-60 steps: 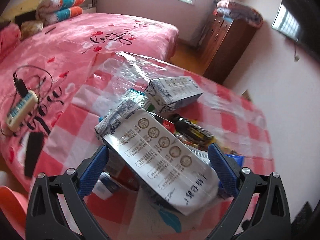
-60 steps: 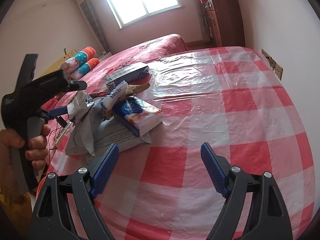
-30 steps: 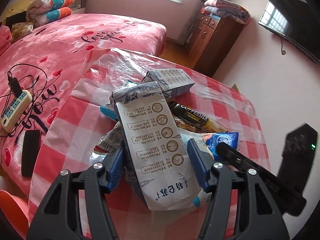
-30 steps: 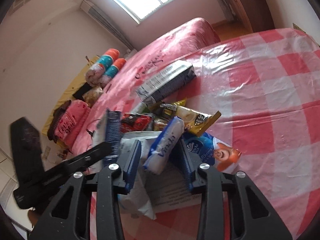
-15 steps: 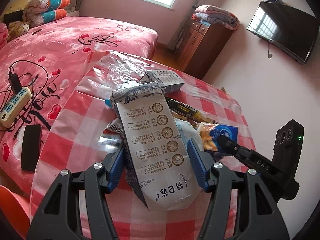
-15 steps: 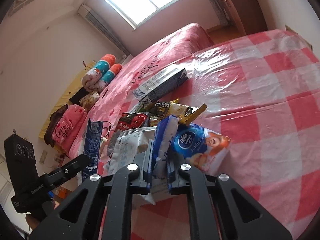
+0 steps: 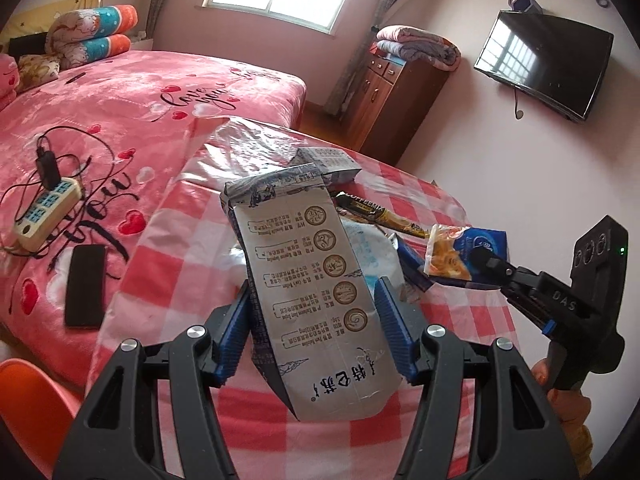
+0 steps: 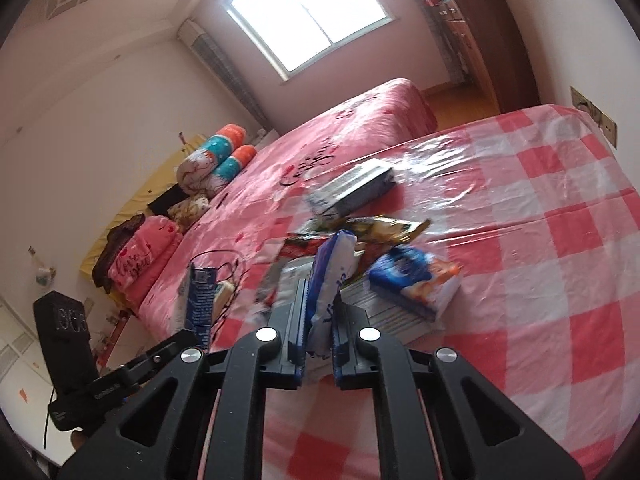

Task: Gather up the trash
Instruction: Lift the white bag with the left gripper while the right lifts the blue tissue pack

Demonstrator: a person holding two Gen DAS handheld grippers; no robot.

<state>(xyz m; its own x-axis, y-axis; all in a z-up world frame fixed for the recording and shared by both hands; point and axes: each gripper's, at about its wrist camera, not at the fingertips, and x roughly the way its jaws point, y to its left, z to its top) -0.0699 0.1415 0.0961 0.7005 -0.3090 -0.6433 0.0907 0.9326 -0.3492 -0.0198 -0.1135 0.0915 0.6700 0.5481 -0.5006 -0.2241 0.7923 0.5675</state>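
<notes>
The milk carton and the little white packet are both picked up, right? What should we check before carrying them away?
1. Left claw shut on the milk carton: ok.
2. Right claw shut on the white packet: ok.
3. Both pieces lifted off the table: cannot tell.
4. Blue snack bag left on the pile, not snagged: ok.
5. Bin to drop them in: cannot tell, none in view.

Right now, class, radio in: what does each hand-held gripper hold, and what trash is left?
Left hand-held gripper shut on grey printed carton. Right hand-held gripper shut on white-and-blue wrapper. Blue snack packet, grey box still on checked table.
</notes>
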